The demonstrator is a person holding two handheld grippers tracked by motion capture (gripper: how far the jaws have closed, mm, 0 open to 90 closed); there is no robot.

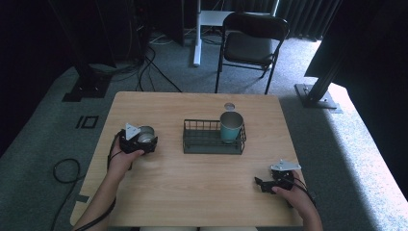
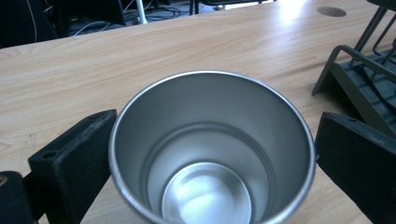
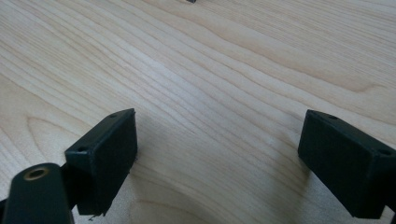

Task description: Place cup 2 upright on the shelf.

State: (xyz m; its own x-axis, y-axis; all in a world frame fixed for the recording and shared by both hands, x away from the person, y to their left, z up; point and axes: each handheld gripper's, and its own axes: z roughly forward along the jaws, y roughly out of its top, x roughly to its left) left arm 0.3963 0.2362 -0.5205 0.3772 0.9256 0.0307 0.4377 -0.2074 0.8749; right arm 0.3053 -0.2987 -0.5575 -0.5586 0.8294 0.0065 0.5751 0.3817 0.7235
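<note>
A steel cup (image 1: pixel 146 135) stands upright at the table's left side, and my left gripper (image 1: pixel 140 141) is shut on it. In the left gripper view the empty steel cup (image 2: pixel 210 154) sits between the two black jaws, which press its sides; the left gripper (image 2: pixel 212 158) looks down into it. A teal cup (image 1: pixel 231 126) stands upright in the right end of a dark wire basket (image 1: pixel 202 142) at mid-table. Near the front right edge, my right gripper (image 1: pixel 262 184) rests low, open and holding nothing. The right gripper (image 3: pixel 217 158) frames bare wood between its jaws.
The wooden table (image 1: pixel 192 192) has a round cable hole (image 1: pixel 229 106) behind the basket. The basket's corner (image 2: pixel 359 84) lies just right of the steel cup. A black folding chair (image 1: pixel 252 43) and floor cables (image 1: pixel 65 171) lie beyond the table's edges.
</note>
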